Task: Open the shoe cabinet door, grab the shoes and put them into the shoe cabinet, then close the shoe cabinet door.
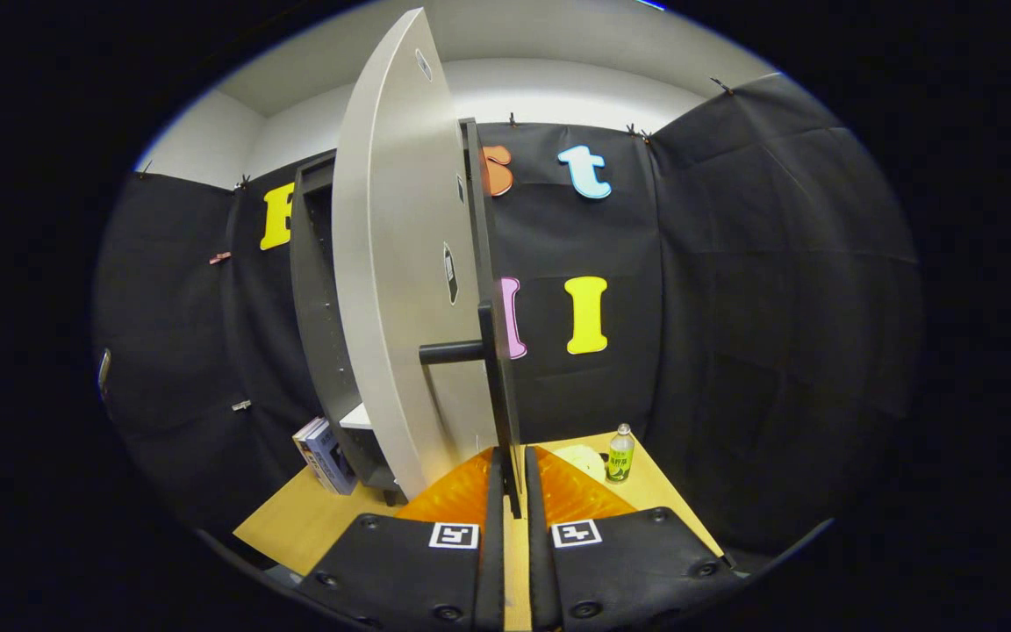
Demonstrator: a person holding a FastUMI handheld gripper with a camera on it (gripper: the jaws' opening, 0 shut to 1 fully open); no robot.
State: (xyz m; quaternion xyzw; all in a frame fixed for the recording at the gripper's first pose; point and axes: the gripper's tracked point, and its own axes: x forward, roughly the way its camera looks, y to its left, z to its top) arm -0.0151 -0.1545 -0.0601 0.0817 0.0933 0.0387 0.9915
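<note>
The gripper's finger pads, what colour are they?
Orange, with a ribbed pattern. The gripper view shows the finger pads of the gripper pressed on the cabinet door edge.

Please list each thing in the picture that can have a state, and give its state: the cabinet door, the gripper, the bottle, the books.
Cabinet door: swung open, its edge standing between the jaws.
Door handle: free, above the jaws, not gripped.
Gripper: jaws nearly closed around the door's lower edge; whether they press on it cannot be told.
Bottle: upright on the floor, beyond the jaws.
Books: leaning beside the shoe cabinet.
</note>
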